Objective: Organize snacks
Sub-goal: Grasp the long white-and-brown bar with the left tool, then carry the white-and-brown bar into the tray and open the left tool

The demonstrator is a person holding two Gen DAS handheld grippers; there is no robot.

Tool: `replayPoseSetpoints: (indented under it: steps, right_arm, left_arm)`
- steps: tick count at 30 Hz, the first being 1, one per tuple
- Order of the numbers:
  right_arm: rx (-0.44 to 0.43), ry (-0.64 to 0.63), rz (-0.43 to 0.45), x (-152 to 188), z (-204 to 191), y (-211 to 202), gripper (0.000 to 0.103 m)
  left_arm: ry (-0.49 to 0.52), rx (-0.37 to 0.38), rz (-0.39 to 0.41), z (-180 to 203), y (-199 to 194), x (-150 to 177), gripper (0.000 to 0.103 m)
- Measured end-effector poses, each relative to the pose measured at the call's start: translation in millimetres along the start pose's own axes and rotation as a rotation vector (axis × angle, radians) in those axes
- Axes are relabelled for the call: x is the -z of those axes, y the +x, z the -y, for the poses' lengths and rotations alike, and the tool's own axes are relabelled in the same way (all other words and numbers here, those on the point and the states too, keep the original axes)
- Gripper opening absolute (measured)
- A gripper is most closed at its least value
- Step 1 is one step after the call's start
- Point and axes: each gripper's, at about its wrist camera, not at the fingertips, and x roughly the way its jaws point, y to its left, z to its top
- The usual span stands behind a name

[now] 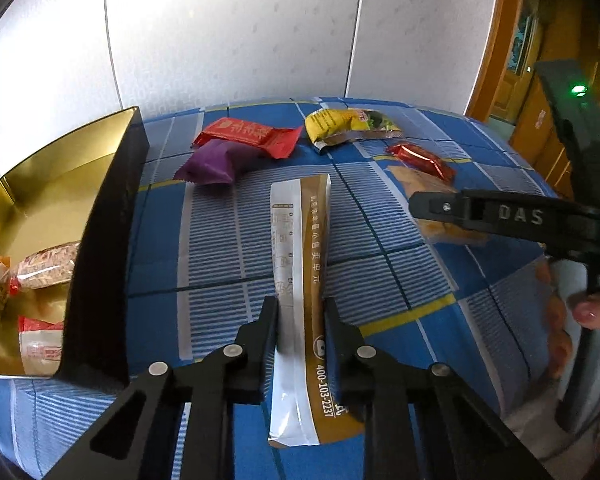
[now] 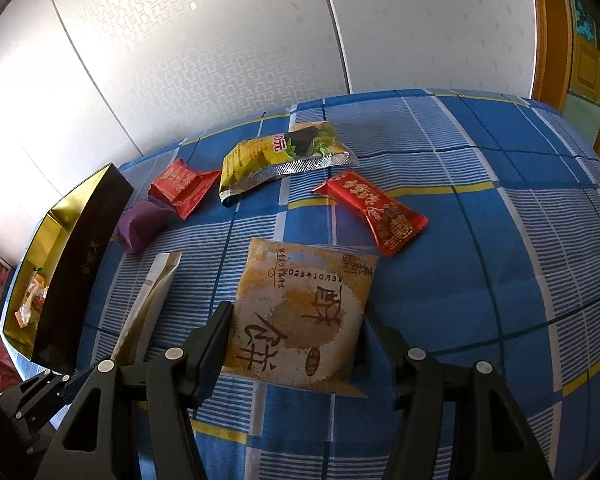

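My left gripper [image 1: 300, 308] is shut on a long white-and-gold stick packet [image 1: 300, 240], which points away from me over the blue checked cloth. The same stick packet [image 2: 152, 296] shows at the left of the right wrist view. My right gripper [image 2: 294, 316] is shut on a square tan pastry packet [image 2: 300, 312], whose side edges meet both fingers. A black box with a gold inside [image 1: 112, 200] stands at the left, with several wrapped snacks in it. From the right wrist view the box [image 2: 76, 264] lies at the far left.
Loose on the cloth lie a red packet [image 1: 252, 134], a purple packet [image 1: 216, 164], a yellow-green bag [image 1: 340, 124] and a small red packet [image 1: 420, 160]. A white patterned wall rises behind. A person's hand [image 1: 596, 312] shows at the right.
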Motion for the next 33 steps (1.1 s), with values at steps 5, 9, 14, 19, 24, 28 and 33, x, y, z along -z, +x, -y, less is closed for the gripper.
replayPoseSetpoints:
  steps: [5,9,14,19,24,28,33]
  right_arm:
    - [0.005,-0.007,0.002,0,0,1,0.062]
    - [0.009,-0.018,0.002,0,-1,1,0.062]
    - [0.017,-0.03,0.003,0,-2,1,0.062]
    - [0.024,-0.039,0.005,1,-3,2,0.062]
    - [0.045,-0.062,0.009,1,-7,2,0.062]
    - [0.054,-0.069,0.011,2,-8,3,0.062]
    - [0.053,-0.066,0.013,2,-8,3,0.062]
  left_arm:
    - [-0.009,0.013,0.036,-3,-14,-2,0.021]
    - [-0.029,0.017,0.071,-11,-28,-8,0.021]
    - [-0.073,0.008,0.12,-34,-47,-20,0.021]
    - [-0.135,-0.04,0.154,-76,-63,-33,0.021]
    - [-0.18,-0.115,0.173,-119,-69,-40,0.021]
    - [-0.195,-0.187,0.162,-154,-66,-44,0.021]
    - [-0.221,-0.247,0.104,-191,-52,-42,0.021]
